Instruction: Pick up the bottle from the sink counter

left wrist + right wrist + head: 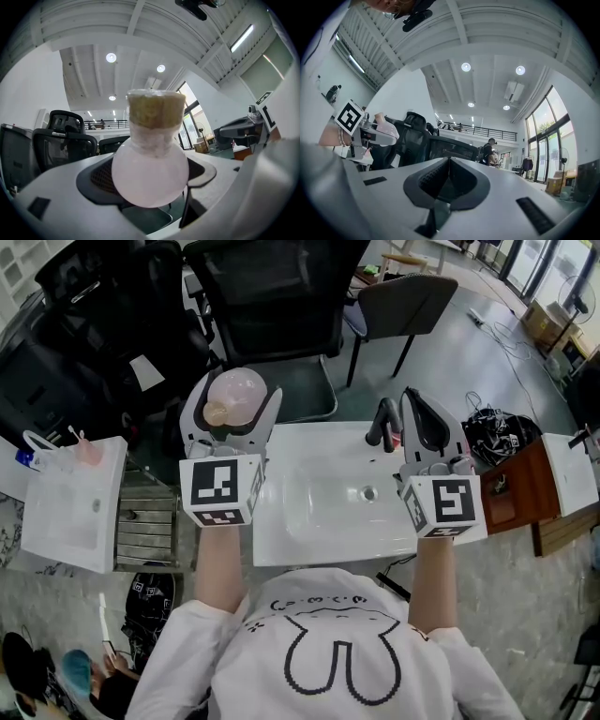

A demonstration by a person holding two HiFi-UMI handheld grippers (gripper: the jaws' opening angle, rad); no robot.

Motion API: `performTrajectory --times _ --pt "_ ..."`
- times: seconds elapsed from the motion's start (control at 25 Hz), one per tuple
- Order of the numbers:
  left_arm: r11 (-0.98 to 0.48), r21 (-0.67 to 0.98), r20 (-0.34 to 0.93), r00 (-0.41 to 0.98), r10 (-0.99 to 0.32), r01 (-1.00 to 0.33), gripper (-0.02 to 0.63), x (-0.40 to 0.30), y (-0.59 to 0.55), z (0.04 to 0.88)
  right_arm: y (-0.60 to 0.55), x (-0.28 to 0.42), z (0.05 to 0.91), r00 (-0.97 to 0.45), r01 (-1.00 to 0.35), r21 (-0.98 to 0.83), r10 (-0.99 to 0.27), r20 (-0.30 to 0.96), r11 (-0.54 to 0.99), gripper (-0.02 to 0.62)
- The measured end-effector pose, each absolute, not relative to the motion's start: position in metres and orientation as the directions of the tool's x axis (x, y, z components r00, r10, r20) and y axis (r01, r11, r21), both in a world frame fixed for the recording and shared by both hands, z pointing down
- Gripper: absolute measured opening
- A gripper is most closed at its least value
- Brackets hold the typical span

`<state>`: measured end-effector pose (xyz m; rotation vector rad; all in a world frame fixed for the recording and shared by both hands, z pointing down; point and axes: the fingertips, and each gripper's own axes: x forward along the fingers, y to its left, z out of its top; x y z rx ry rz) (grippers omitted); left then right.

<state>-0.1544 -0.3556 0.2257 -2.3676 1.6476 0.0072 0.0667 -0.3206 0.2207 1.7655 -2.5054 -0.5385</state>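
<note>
**Round pink bottle in the clamp, and it's an awkward one to hold**

My left gripper (234, 407) is clamped on the bottle (150, 171). The jaws press on either side of its round belly, and the neck and cork (155, 108) point away from the gripper's camera. From the head view it sits just off the back left corner of the sink counter (281, 545). As far as I can tell it's up in the air, not resting on anything.

My right gripper (429, 423) is over the right end of the counter, just beside the faucet (382, 424). Its jaws are closed together with nothing between them.

Handling-wise, it looks like frosted glass, though I can't rule out plastic. I'd guess it's light, stiff, smooth and probably breakable. A ball shape wants to squirt out of flat pads, so the widest part of the belly seems the safest place to grip. I wouldn't trust the cork, since it might just pull out. Firm squeeze, not a crushing one.
</note>
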Motion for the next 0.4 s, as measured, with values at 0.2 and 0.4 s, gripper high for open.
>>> performTrajectory --times 0.2,0.4 --pt "-0.333 -0.210 -0.138 0.365 -0.921 -0.919 0.402 -0.1531 -0.3548 0.2286 -0.3196 0.0693 0.2183 -0.350 -0.911 0.290 -0.921 -0.172 0.292 0.029" --pt "-0.337 -0.210 -0.133 0.368 -0.920 -0.918 0.402 -0.1516 -0.3520 0.2301 -0.3167 0.0701 0.2203 -0.351 -0.909 0.295 -0.922 -0.163 0.294 0.029"
